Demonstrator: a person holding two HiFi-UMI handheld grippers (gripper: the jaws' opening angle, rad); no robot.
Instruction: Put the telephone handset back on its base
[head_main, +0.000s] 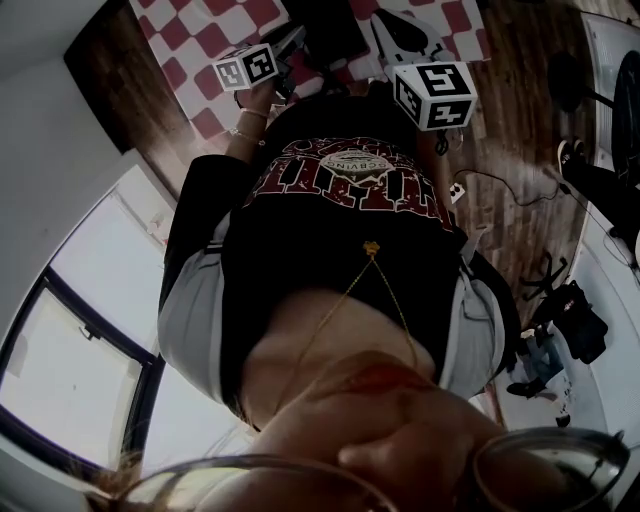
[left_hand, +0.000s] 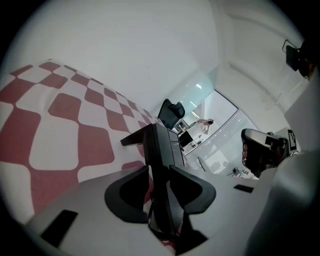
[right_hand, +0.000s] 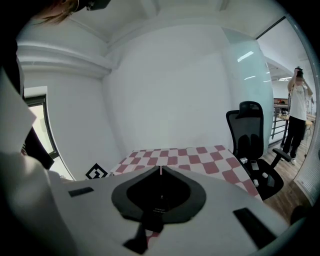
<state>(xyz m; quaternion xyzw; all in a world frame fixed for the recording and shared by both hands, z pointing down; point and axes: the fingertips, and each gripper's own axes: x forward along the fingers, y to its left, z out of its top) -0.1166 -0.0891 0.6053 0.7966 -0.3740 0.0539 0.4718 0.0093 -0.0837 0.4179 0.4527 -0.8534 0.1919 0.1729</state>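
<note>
Nearest, the left fingers (left_hand: 127, 196) stand apart on either side of the black handset (left_hand: 161, 150), which lies on the checked bench (left_hand: 60, 150), long axis running straight away from them; right fingers (right_hand: 132, 194) are together, empty, so left is nearer.

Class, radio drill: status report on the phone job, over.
Left gripper open, black telephone between its jaws. Right gripper shut, empty. Seated on base or not: cannot tell. Nothing seen in the way.
</note>
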